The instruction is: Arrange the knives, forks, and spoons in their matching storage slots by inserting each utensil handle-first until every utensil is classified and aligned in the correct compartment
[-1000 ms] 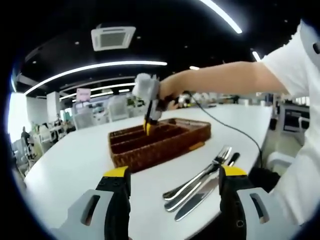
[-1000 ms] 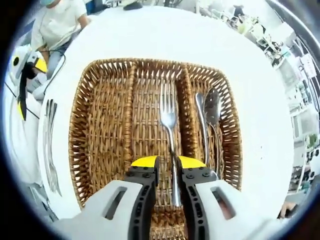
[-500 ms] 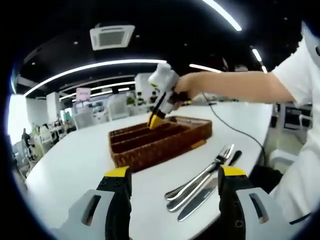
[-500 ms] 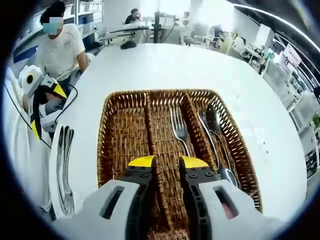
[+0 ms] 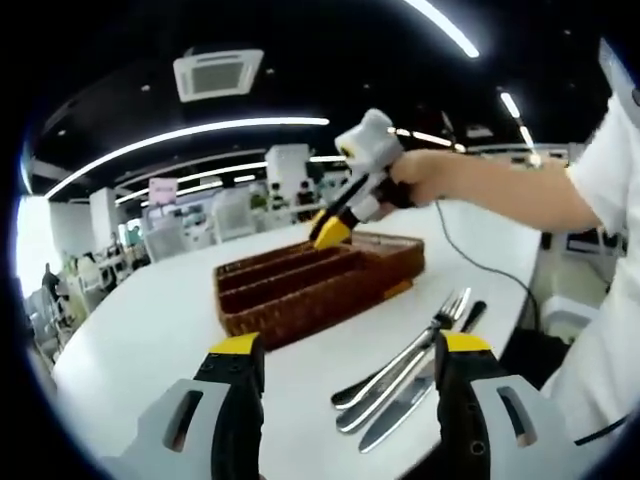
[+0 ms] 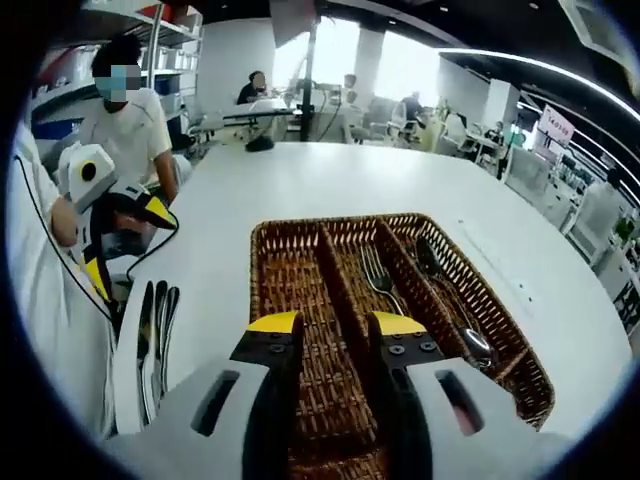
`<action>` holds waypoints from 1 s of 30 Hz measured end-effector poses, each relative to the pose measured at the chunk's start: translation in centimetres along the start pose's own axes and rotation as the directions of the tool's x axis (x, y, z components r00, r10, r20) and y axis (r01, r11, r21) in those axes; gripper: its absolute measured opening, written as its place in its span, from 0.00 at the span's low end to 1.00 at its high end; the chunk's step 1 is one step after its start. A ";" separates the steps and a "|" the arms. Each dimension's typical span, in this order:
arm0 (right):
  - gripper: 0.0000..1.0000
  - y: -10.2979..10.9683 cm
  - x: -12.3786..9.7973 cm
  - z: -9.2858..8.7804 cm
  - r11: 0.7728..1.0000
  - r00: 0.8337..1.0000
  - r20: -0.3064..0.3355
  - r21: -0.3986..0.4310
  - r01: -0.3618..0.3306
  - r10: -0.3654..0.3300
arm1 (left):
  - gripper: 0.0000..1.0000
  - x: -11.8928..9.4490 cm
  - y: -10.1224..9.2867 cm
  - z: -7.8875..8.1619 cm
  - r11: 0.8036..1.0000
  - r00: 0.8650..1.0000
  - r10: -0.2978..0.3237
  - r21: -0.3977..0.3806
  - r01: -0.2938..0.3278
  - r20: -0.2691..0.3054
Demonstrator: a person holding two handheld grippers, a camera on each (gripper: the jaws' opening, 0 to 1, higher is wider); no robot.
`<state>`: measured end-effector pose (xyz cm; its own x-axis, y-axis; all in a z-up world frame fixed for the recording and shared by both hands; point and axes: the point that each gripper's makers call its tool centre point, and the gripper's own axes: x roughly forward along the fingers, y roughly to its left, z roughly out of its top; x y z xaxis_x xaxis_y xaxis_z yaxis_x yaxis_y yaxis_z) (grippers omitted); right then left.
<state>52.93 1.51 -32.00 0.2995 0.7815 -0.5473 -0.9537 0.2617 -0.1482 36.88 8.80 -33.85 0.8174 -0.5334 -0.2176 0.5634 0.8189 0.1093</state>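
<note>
Lying loose on the white table [image 5: 140, 330], just beyond and between the spread jaws of the left gripper [image 5: 345, 358]: a fork [image 5: 420, 335], a second utensil beside it and a black-handled knife [image 5: 415, 395], all outside the wicker tray [image 5: 300, 290]. Hovering above the tray's near end in the right gripper view, the right gripper [image 6: 335, 325], jaws apart and pinching nothing. Resting in the tray's middle slot [image 6: 360, 290], one fork [image 6: 380, 280]; in the right slot [image 6: 450, 300], two spoons [image 6: 445, 290] side by side; left slot [image 6: 290, 290] holding nothing. Reaching over the tray's far corner in the left gripper view, a hand [image 5: 425, 178] gripping the right gripper [image 5: 333, 230], tilted down toward the basket.
</note>
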 end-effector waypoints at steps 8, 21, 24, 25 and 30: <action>0.31 2.3 -2.5 -0.5 0.999 0.995 0.093 0.026 0.033 -0.035 | 0.70 0.3 -0.2 0.4 1.000 1.000 -0.001 0.015 0.001 -0.001; 0.37 5.3 -7.9 -2.4 0.991 0.975 0.189 0.084 0.106 -0.120 | 0.68 1.2 -0.7 1.4 0.995 0.999 -0.033 0.094 0.036 -0.032; 0.38 5.9 -9.0 -2.8 0.988 0.970 0.200 0.093 0.121 -0.138 | 0.67 1.5 -0.8 1.5 0.993 0.998 -0.043 0.107 0.048 -0.042; 0.39 6.1 -9.2 -2.9 0.988 0.968 0.205 0.095 0.125 -0.142 | 0.67 1.9 -0.7 1.6 0.990 0.997 -0.051 0.127 0.057 -0.053; 0.40 6.8 -10.7 -3.6 0.983 0.962 0.221 0.116 0.139 -0.162 | 0.61 2.7 -1.3 1.6 0.979 0.990 -0.104 0.165 0.118 -0.093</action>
<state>43.15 -7.12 -30.16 0.4487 0.8345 -0.3198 -0.8931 0.4317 -0.1267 38.59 5.96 -33.01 0.7396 -0.5938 -0.3169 0.6683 0.7037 0.2412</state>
